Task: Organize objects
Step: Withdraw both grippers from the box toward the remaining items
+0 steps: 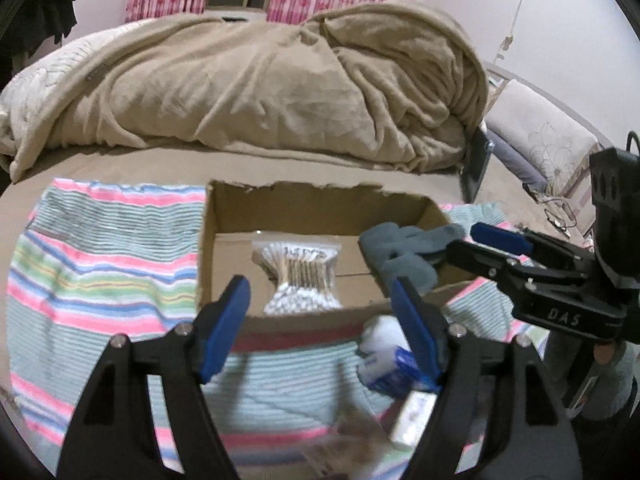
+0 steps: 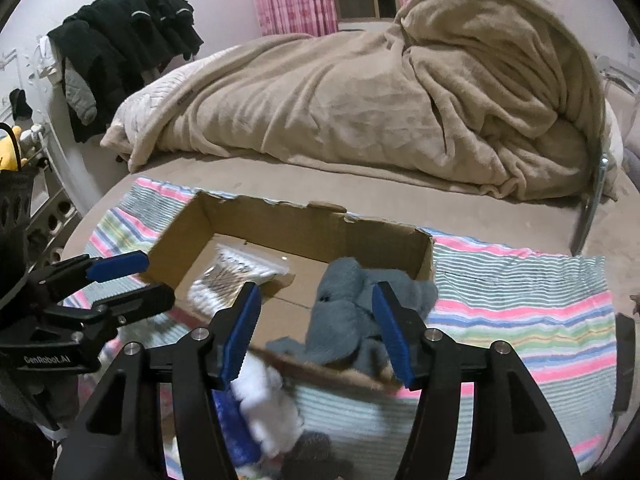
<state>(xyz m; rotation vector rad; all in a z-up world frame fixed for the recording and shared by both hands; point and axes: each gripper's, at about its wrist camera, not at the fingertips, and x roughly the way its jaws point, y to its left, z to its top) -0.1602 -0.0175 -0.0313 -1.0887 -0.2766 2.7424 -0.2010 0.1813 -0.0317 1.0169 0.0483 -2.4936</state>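
An open cardboard box (image 1: 224, 208) (image 2: 384, 236) sits on a striped towel on the bed. A bag of cotton swabs (image 1: 298, 276) (image 2: 228, 276) lies inside it. A grey-blue cloth (image 1: 404, 248) (image 2: 348, 320) drapes over the box's near right edge. My left gripper (image 1: 322, 312) is open and empty, just in front of the box. My right gripper (image 2: 316, 328) is open, its fingers either side of the cloth; it also shows in the left wrist view (image 1: 476, 240). A white and blue packet (image 1: 384, 356) (image 2: 260, 408) lies on the towel before the box.
The striped towel (image 1: 100, 280) (image 2: 520, 312) covers the near part of the bed. A heaped beige blanket (image 1: 280, 88) (image 2: 400, 100) fills the bed behind. Small items (image 1: 412, 420) lie at the towel's front. Dark clothes (image 2: 120, 48) hang on the left wall.
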